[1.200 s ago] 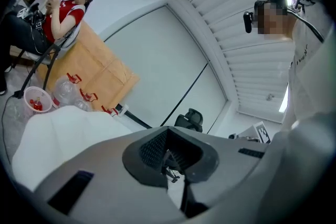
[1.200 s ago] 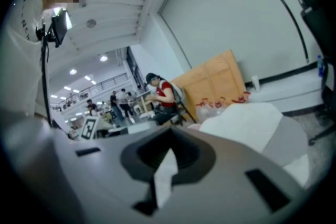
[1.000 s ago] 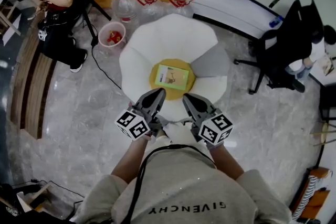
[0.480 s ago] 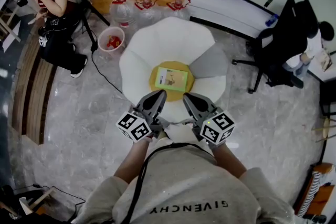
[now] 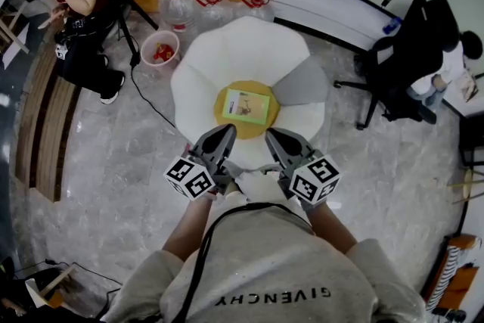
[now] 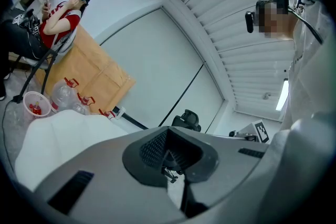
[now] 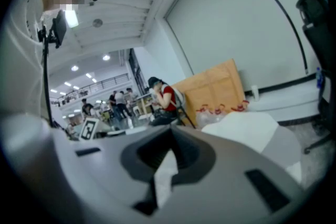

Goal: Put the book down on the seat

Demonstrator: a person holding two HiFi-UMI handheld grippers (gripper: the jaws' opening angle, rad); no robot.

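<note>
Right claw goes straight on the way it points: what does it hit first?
Probably the seat, at its near white petal: the right claw, shut, aims toward the book lying in the middle. Height is unclear, so it might pass over.

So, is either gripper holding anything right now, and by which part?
Nothing is held. The left gripper and the right gripper are both shut and empty; the book lies flat on the yellow centre of the flower-shaped seat, clear of both.
</note>
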